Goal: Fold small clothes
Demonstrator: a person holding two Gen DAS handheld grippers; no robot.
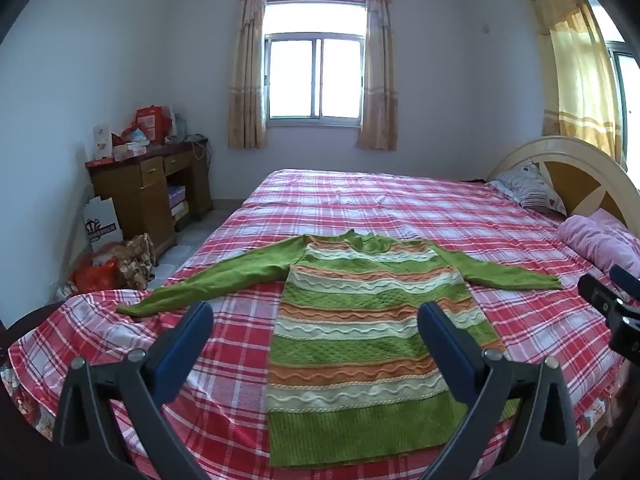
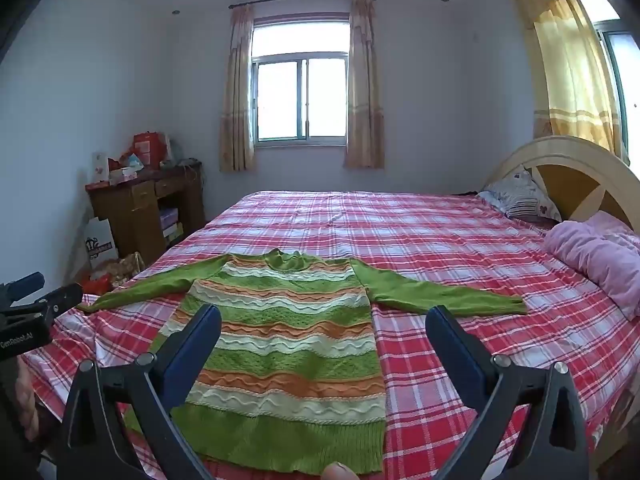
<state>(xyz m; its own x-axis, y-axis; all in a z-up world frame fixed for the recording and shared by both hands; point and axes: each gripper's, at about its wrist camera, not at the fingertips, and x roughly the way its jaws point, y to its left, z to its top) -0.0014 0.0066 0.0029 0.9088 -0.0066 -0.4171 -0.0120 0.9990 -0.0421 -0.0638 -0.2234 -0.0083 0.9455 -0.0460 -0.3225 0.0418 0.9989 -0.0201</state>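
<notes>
Bed (image 1: pixel 360 200) with red-and-white plaid sheet fills most of both views. Green sweater (image 1: pixel 360 320) with orange and cream wavy stripes lies flat on the sheet near the foot-side edge — sleeves spread out to both sides, hem toward the cameras, collar toward the window. Pink blanket (image 2: pixel 592 256) bunched by the headboard, well apart from the sweater. Left tool (image 1: pixel 316 320) and right tool (image 2: pixel 324 328) both hover above the lower half of the sweater — jaws spread wide, nothing between the pads
</notes>
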